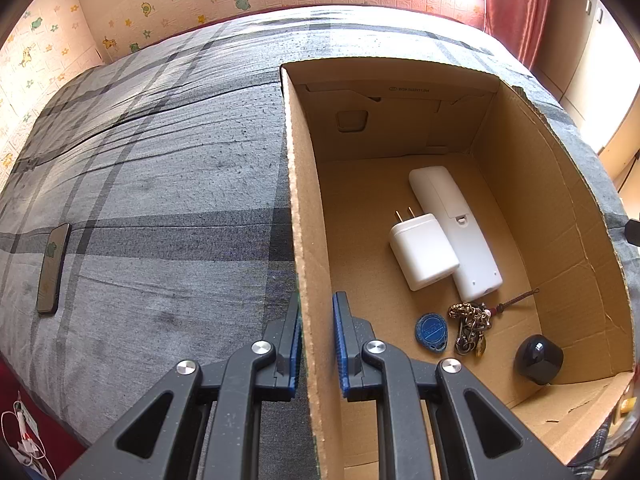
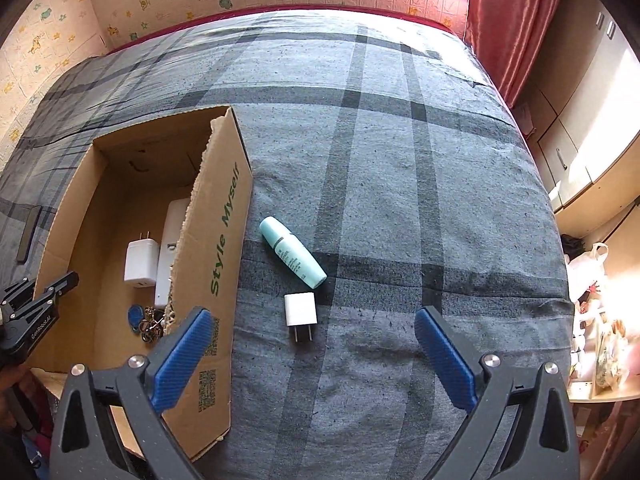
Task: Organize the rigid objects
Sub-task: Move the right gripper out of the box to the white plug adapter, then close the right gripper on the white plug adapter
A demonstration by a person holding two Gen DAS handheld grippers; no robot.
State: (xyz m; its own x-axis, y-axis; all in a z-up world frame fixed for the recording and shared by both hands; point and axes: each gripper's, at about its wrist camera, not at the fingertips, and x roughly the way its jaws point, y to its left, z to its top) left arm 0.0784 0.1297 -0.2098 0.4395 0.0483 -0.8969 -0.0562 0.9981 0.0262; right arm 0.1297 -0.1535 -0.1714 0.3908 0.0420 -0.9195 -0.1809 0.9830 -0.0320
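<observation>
On the outer side wall of the cardboard box (image 2: 224, 264), left of centre in the right wrist view, green letters read "Style Myself", with a QR code (image 2: 207, 390) printed below them. At the far left edge, the left hand-held gripper (image 2: 30, 316) bears "GenRobot.AI". In the left wrist view, a small printed code on the box's far inner wall is too small to read.

R hand-held gripper (image 2: 314, 354) wide open above small charger (image 2: 301, 309); teal bottle (image 2: 292, 253) near, prob. touching neither.
</observation>
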